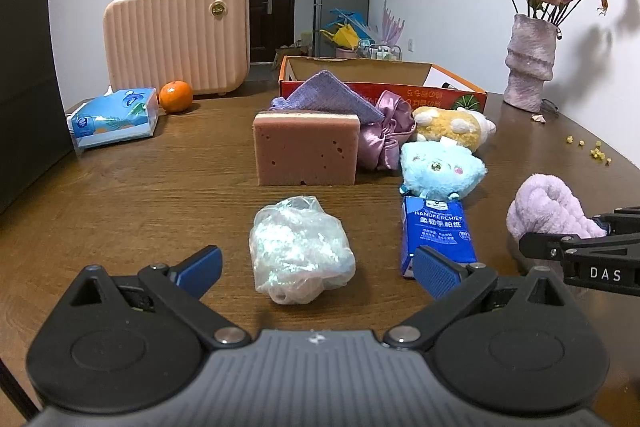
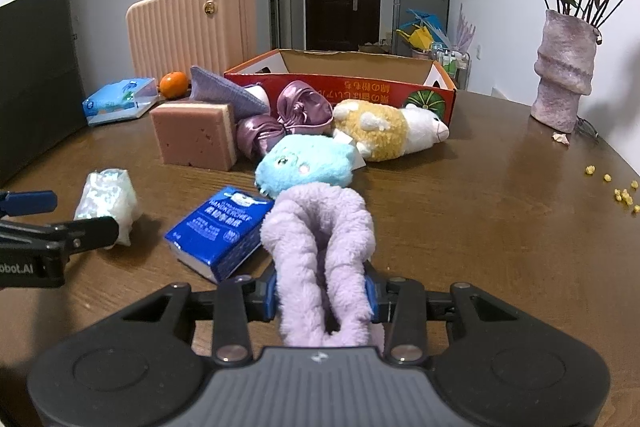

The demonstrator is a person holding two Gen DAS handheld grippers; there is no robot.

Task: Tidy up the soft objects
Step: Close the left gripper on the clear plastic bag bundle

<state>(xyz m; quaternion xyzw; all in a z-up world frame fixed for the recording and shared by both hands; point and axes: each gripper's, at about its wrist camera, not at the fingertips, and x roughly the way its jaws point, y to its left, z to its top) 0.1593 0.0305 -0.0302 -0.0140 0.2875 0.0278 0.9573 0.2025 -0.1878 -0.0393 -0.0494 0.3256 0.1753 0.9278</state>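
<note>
Barely started here: right gripper is clamping the fluffy lilac headband, left gripper is hanging wide open and empty around the crinkly bag, everything else sitting ahead outside the cardboard box.

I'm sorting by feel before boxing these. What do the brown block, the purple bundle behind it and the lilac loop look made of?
Brown block: foam sponge, matte, with open pores and paler layers on top. Purple bundle: probably satin, glossy and gathered in folds. Lilac loop: plush fleece, fuzzy pile.
</note>
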